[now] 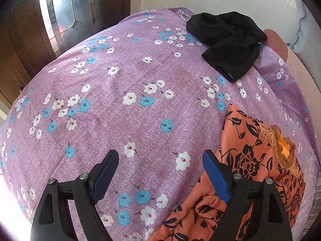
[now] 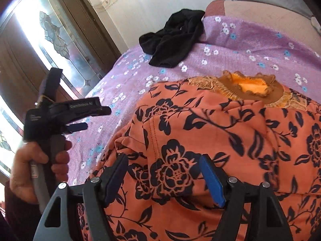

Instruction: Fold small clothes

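Observation:
An orange garment with black flowers [image 2: 210, 130] lies crumpled on the bed, its gold-trimmed neckline [image 2: 250, 86] toward the far side. My right gripper [image 2: 163, 160] hovers open just over its near part, and the pads are not pressing the cloth. My left gripper [image 1: 160, 156] is open over the bare sheet, with its right finger at the edge of the orange garment [image 1: 250, 160]. In the right wrist view, a hand [image 2: 40, 160] holds the left gripper [image 2: 96, 118] to the left of the garment. A black garment [image 1: 226, 40] [image 2: 174, 40] lies bunched at the far edge.
A purple bedsheet with white and blue flowers [image 1: 120, 100] [image 2: 250, 40] covers the bed. A wooden door with leaded glass [image 1: 66, 10] [image 2: 50, 40] stands beyond the left side. A pink mattress edge [image 1: 274, 40] [image 2: 260, 10] meets the pale wall at the back.

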